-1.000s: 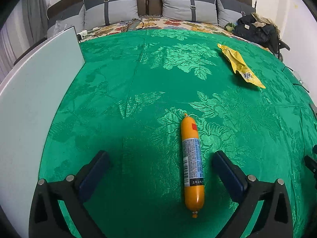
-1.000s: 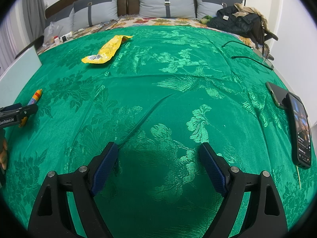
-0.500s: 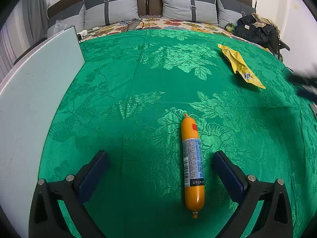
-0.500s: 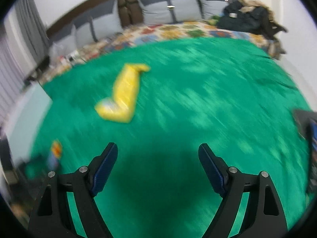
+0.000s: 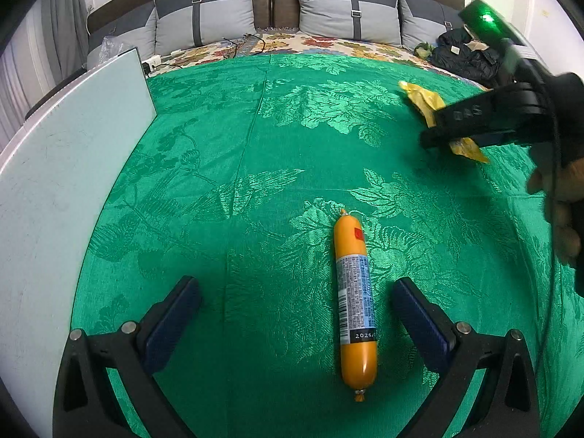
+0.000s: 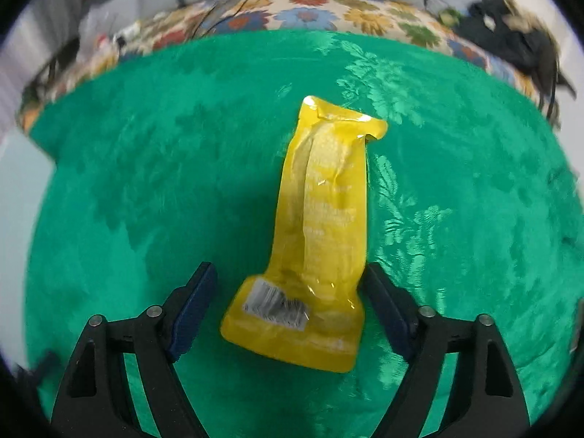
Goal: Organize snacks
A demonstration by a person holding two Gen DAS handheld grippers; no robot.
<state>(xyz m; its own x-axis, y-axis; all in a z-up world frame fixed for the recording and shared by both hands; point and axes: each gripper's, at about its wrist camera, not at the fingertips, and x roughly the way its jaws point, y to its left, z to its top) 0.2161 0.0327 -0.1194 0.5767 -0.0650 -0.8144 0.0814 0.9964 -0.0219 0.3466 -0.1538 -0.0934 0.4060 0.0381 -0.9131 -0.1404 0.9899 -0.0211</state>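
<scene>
An orange sausage stick (image 5: pixel 356 299) with a printed label lies on the green patterned cloth (image 5: pixel 255 146). It sits between the fingers of my left gripper (image 5: pixel 295 284), nearer the right finger; the jaws are wide open and touch nothing. A long yellow snack packet (image 6: pixel 325 200) lies flat on the cloth, its barcode end between the fingers of my right gripper (image 6: pixel 288 273). That gripper's jaws are closing: the right pad is at the packet's edge and the left pad stands clear of it. In the left wrist view the right gripper (image 5: pixel 438 138) hangs over the packet (image 5: pixel 434 104).
A pale board (image 5: pixel 54 182) borders the cloth on the left. Grey pillows (image 5: pixel 204 18) and a floral sheet (image 5: pixel 328 42) lie at the far end, dark clothing (image 5: pixel 463 58) at the far right. A person's hand (image 5: pixel 562 200) holds the right gripper at the right edge.
My right gripper swept left across the cloth to the yellow packet, now between its narrowing jaws, and came into the left wrist view. The left gripper and sausage stayed put.
</scene>
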